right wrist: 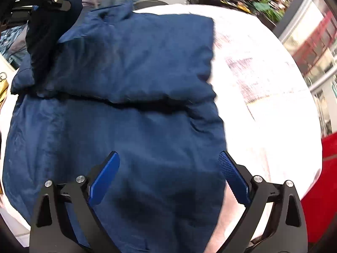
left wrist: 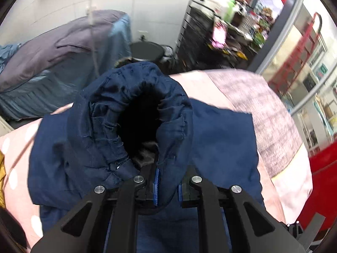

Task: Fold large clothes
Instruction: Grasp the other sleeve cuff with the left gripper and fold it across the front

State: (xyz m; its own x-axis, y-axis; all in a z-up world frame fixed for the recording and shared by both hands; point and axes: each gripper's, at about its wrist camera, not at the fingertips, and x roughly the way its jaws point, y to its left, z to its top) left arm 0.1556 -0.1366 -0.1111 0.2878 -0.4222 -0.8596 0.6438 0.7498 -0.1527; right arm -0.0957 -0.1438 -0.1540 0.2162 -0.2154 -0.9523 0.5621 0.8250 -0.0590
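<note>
A large navy padded jacket point(right wrist: 130, 97) lies partly folded on a pink bed cover point(right wrist: 263, 88). My left gripper point(left wrist: 167, 187) is shut on the cuff of a jacket sleeve point(left wrist: 134, 113) and holds it lifted, its dark opening facing the camera. It also shows in the right wrist view point(right wrist: 45, 0) at the top left, holding the raised sleeve. My right gripper point(right wrist: 168, 175) is open and empty, just above the jacket's near part.
The cover has white dots point(left wrist: 12, 177) and a grey patch point(left wrist: 269, 113). A grey-blue bedding pile point(left wrist: 63, 63) lies beyond the bed at left. A black drawer unit point(left wrist: 195, 31) with clutter stands behind. A red object point(left wrist: 324, 181) is at right.
</note>
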